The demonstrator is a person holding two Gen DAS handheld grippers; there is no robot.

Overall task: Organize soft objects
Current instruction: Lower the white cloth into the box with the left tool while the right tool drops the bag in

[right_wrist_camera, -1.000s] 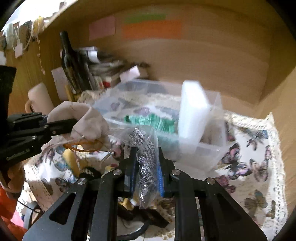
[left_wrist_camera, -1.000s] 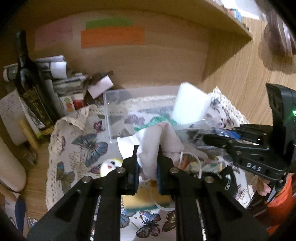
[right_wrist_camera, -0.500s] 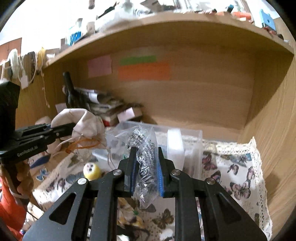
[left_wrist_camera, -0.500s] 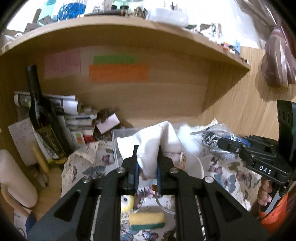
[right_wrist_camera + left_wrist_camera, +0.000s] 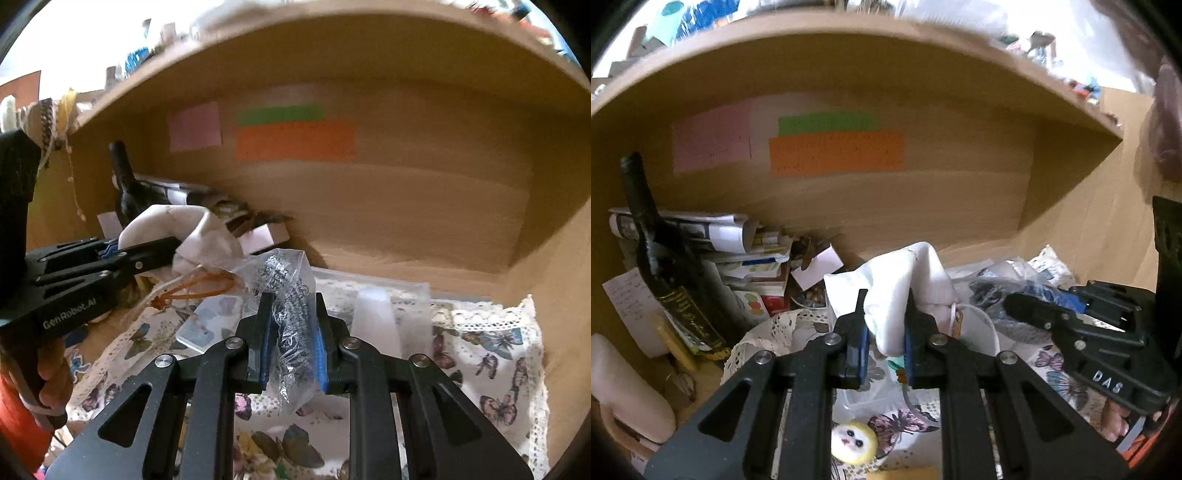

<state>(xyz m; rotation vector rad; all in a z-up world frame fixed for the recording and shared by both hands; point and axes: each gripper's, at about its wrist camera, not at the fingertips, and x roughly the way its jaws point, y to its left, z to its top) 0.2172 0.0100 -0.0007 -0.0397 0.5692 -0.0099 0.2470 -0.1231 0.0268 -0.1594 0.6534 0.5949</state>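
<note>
Left wrist view: left gripper (image 5: 884,345) jaws pinching white cloth (image 5: 905,284) aloft; right gripper (image 5: 291,345) jaws on plastic bag (image 5: 290,295).

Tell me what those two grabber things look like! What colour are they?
Both are black plastic. The left gripper and right gripper each have two flat fingers with blue pads, silver screws and triangle-shaped holes. White letters say "GenRobot.AI" on the left and "DAS" on the right.

Dark wine bottle (image 5: 661,273) beside stacked papers (image 5: 713,236), beneath pink (image 5: 711,142), green (image 5: 827,123) and orange notes (image 5: 836,151).
</note>
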